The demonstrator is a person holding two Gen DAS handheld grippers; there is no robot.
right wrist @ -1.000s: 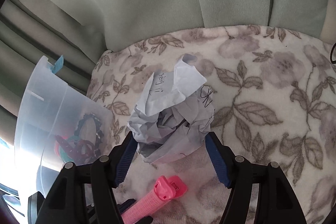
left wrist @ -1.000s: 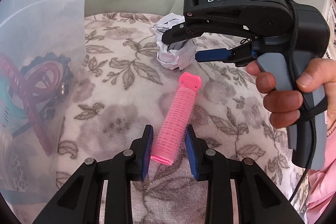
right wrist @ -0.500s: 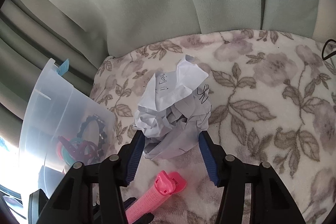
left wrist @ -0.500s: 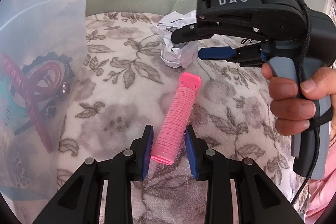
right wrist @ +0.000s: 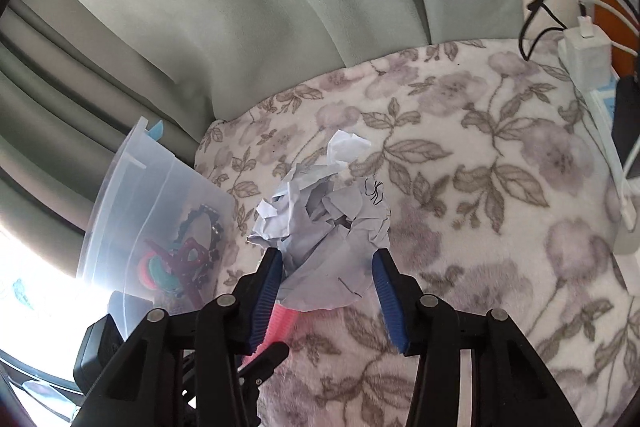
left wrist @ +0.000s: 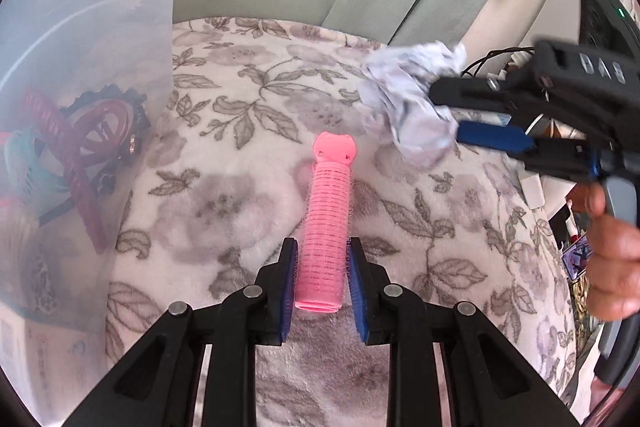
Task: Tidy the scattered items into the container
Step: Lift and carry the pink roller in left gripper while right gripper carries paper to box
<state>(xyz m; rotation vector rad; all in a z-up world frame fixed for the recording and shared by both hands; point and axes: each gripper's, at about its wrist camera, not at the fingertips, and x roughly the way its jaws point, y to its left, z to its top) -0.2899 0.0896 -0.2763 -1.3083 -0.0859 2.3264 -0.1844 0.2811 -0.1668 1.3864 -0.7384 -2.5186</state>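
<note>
Left gripper (left wrist: pixel 322 281) closing around pink ridged hair roller (left wrist: pixel 325 227); right gripper (right wrist: pixel 326 291) closing, seemingly pinching crumpled white paper ball (right wrist: pixel 328 227).

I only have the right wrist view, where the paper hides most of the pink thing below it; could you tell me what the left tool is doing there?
Observer: The left tool straddles the near end of a pink hair roller. Its jaws are closing, with the pads at the roller's sides.
Operator: Thank you; which way does the roller lie?
Observer: Flat on the floral blanket, its capped end pointing away from the left tool.
Operator: And where is my paper from there?
Observer: The crumpled paper, between the closing jaws of the right tool, is right of the roller's cap and beyond it.
</note>
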